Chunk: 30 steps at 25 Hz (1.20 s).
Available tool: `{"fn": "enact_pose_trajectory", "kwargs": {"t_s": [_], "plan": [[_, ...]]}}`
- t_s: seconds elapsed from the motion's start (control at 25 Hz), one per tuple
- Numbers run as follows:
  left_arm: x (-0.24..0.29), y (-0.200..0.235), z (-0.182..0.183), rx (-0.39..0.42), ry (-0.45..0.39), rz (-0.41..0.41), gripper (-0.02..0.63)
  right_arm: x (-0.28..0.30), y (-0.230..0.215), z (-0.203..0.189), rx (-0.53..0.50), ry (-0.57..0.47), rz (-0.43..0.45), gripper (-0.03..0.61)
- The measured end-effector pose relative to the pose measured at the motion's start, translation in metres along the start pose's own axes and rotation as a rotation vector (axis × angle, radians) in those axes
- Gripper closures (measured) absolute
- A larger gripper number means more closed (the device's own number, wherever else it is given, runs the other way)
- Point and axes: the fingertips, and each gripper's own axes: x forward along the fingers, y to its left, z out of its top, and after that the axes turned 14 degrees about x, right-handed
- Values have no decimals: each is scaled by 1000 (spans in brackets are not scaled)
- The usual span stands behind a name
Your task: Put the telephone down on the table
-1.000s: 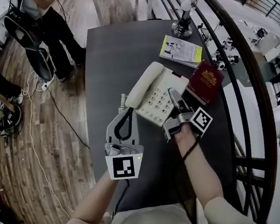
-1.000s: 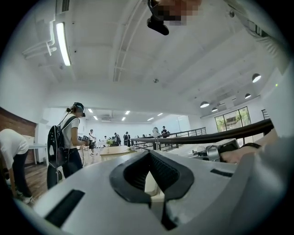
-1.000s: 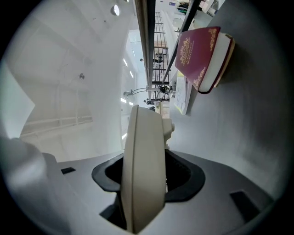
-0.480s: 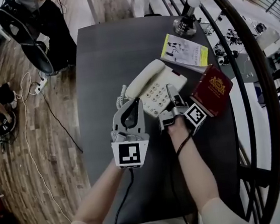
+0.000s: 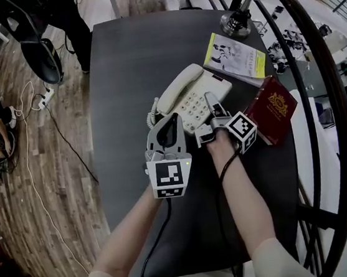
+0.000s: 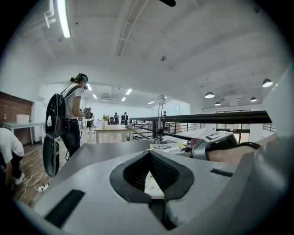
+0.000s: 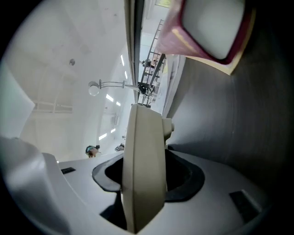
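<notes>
A cream telephone [image 5: 190, 95] with its handset on top and a coiled cord at its left sits low over the dark table [image 5: 127, 65]; I cannot tell whether it touches. My right gripper [image 5: 211, 112] is shut on its near edge, seen as a cream slab [image 7: 144, 165] between the jaws in the right gripper view. My left gripper [image 5: 172, 119] grips the near left corner. A strip of the keypad [image 6: 154, 183] shows between its jaws.
A dark red book [image 5: 274, 116] lies right of the telephone, a white and yellow booklet [image 5: 234, 57] behind it, a lamp base [image 5: 236, 23] at the far right corner. A black railing [image 5: 317, 85] runs along the right. People and a chair [image 5: 41, 57] stand at the left.
Both grippers have come down together with the telephone toward the tabletop, and it now lies flatter. The grips look unchanged.
</notes>
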Motion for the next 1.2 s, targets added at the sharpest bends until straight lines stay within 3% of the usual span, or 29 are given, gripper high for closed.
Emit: {"fn": "enact_pose_trajectory", "kwargs": {"t_s": [0.16, 0.32, 0.6, 0.72, 0.92, 1.2], "plan": [[1, -1, -7, -12, 15, -3, 611, 3, 3, -4, -132, 27, -68, 368], [-1, 1, -15, -64, 52, -10, 611, 5, 0, -3, -126, 46, -117, 371], [-7, -4, -14, -52, 48, -30, 611, -2, -18, 1, -168, 40, -326, 327], [-7, -9, -13, -34, 48, -43, 611, -4, -16, 1, -275, 59, -432, 314], [-8, -16, -17, -29, 79, -54, 611, -17, -32, 8, -485, 94, -646, 242], [-17, -14, -16, -49, 99, -53, 611, -44, -47, 9, -507, 98, -679, 230]]}}
